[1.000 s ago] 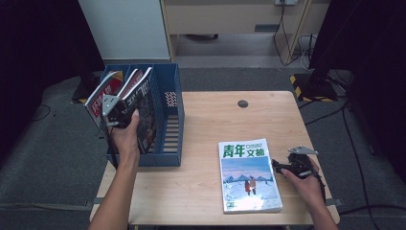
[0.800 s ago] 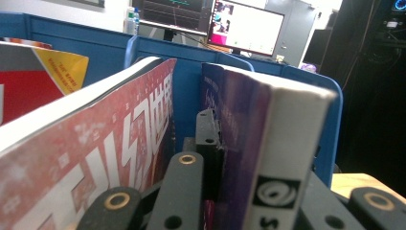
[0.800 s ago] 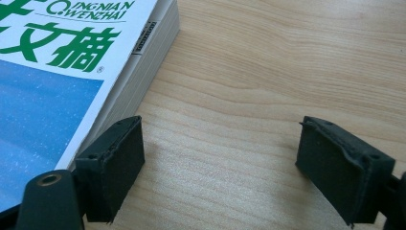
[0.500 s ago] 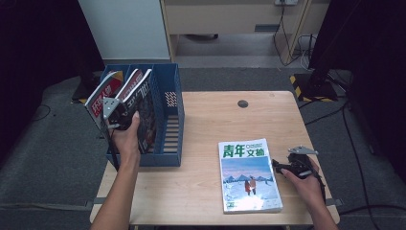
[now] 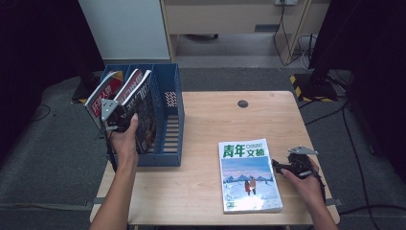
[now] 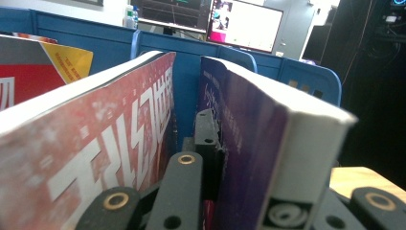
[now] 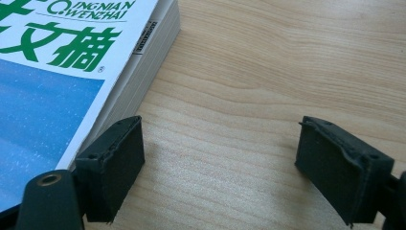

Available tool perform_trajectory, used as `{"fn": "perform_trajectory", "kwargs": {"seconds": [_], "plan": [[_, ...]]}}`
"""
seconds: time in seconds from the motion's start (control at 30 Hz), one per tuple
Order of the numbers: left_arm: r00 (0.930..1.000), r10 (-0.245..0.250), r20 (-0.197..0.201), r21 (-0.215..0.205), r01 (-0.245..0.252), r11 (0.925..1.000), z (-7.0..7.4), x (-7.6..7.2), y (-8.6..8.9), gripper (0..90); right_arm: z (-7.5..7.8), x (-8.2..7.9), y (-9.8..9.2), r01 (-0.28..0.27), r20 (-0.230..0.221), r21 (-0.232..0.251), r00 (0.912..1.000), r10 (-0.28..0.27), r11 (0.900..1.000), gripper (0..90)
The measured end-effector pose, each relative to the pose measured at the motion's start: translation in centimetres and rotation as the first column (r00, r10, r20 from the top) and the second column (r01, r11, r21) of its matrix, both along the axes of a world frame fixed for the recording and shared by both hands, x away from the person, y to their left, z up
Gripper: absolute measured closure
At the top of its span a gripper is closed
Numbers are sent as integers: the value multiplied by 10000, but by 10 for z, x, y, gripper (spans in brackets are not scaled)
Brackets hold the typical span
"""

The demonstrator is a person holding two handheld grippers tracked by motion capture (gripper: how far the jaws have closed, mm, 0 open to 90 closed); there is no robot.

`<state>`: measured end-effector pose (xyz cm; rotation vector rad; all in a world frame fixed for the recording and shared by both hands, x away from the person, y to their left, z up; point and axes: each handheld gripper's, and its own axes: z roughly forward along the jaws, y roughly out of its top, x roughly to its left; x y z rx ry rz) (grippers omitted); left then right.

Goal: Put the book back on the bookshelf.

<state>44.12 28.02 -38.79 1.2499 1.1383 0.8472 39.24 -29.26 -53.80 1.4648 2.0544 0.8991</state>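
Wooden table [image 5: 210, 120]: blue file rack [image 5: 170, 115] with upright magazines, left jaws clenched on one [image 5: 143, 108], right jaws released.

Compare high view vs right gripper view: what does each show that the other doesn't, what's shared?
High view adds the blue file rack, with the left tool shut on a dark magazine in it beside a red magazine. Right gripper view adds the page edges of the green-titled magazine close up. Shared: that magazine flat on the wooden table, and the right tool open beside it, holding nothing.
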Motion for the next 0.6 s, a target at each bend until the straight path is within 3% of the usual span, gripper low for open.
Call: {"fn": "perform_trajectory", "kwargs": {"seconds": [0.27,0.4,0.6], "plan": [[9990,128,423,-471,-108,9988,5,-1,1,809,0,0,0,-1,-1,2,10000,1,10000,167],[9990,138,416,-300,-126,9995,8,3,-1,807,0,0,0,2,-16,11,10000,-2,10000,168],[9987,251,442,-394,-234,9989,4,4,-3,804,0,0,0,-21,-7,4,10000,21,10000,168]]}}
